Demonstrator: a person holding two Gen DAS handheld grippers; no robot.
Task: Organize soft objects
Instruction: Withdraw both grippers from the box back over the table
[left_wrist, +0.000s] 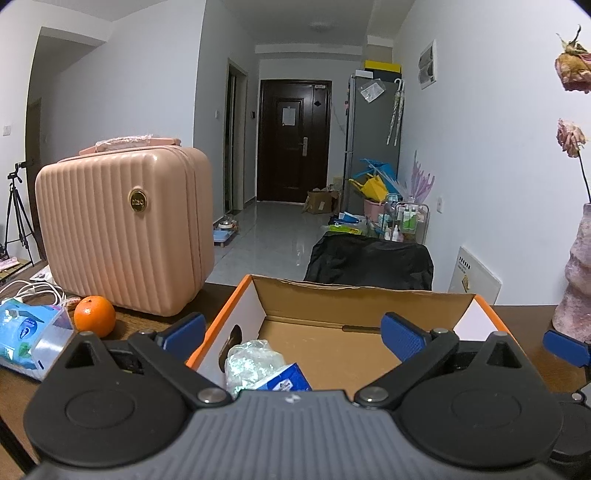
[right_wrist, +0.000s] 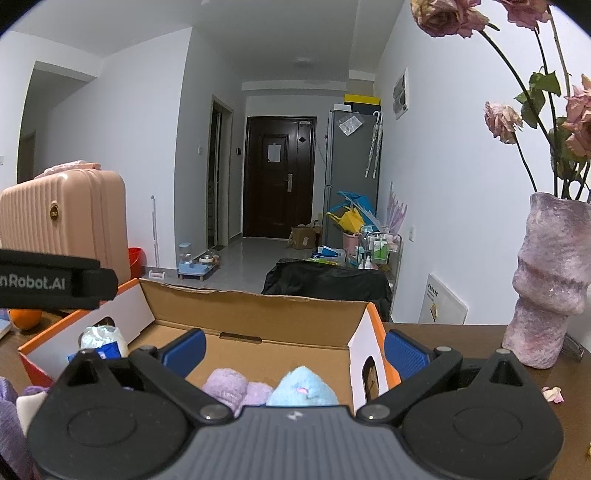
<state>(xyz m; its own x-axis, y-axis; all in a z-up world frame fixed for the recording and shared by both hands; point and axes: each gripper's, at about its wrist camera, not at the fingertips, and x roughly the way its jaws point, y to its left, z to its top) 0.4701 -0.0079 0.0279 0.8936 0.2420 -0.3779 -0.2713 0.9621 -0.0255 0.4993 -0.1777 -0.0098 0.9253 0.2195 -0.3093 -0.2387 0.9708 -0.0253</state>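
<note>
**Soft things gathered in the open carton, both tongs spread wide**

In the left wrist view, going from the left edge, a clear plastic pack of blue-and-white tissues lies on the dark wooden desk, with a round orange fruit just beside it. Behind them stands a ribbed, peach-pink hard-shell case. At the centre sits the open cardboard box with orange outer edges and white side walls. In its lower left corner rests a crumpled, clear plastic-wrapped soft bundle, touching a blue-and-white packet just to its right; the rest of the brown floor shows bare. The left tongs stand fully apart, blue pads at either side of the box, gripping nothing. At the far right edge is a lumpy pink-mauve vase.

In the right wrist view, the same bundle and packet sit at the box's left wall. Low in the centre, against the near edge of the box, lie a fuzzy lilac rolled cloth and, touching it on the right, a fluffy pale-blue cloth with a tiny pink mark. The right tongs are apart too, nothing between the pads. Withered pink roses rise from the vase at the right.
</note>
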